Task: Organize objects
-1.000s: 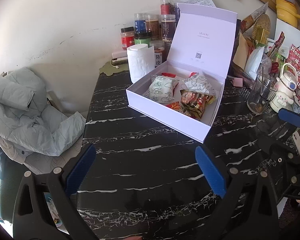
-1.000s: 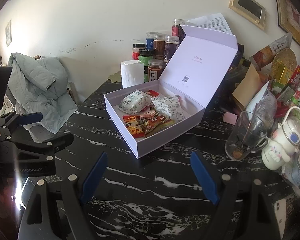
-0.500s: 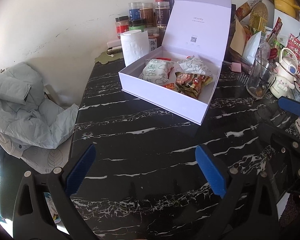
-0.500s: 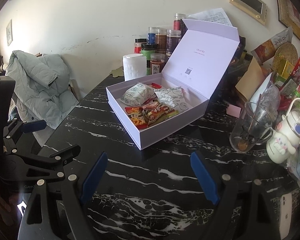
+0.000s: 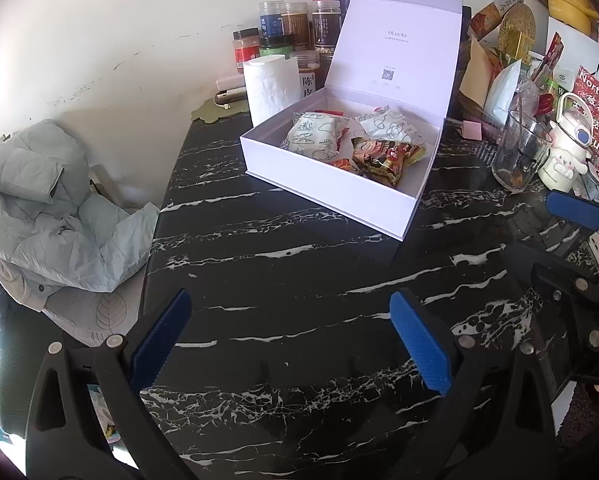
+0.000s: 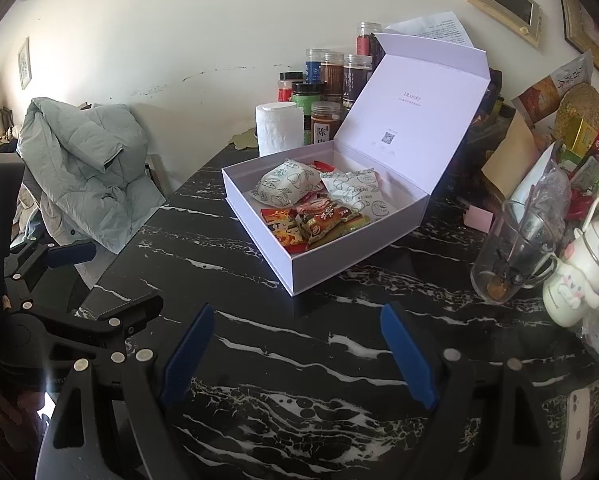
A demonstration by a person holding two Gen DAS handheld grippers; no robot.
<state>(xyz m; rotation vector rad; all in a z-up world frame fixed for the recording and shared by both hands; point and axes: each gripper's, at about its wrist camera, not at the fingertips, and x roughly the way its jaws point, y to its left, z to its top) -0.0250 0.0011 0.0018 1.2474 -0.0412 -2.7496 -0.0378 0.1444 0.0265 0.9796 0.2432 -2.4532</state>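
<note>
A white box (image 5: pixel 331 196) stands on the black marble table (image 5: pixel 279 260) with its lid (image 5: pixel 395 40) propped upright. Inside lie several snack packets: a green-printed white one (image 5: pixel 313 136), a plain white one (image 5: pixel 391 128) and a brown-red one (image 5: pixel 383 156). My left gripper (image 5: pixel 289 300) hovers open over bare tabletop, well in front of the box. In the right wrist view the same box (image 6: pixel 355 256) and its packets (image 6: pixel 327 220) lie ahead of my right gripper (image 6: pixel 297 312). It too is open, with nothing between its pads.
A paper roll (image 5: pixel 269 84) and several spice jars (image 5: pixel 291 28) stand behind the box by the wall. To the right are a glass cup (image 6: pixel 511 252), a white cartoon bottle (image 6: pixel 579 280), packaged clutter and a phone (image 6: pixel 575 432). A grey jacket (image 5: pixel 39 200) lies on a chair at the left.
The left gripper has sunk slightly, and the box now sits a little higher in its view. The right wrist view is almost the same. Both grippers stay open.
</note>
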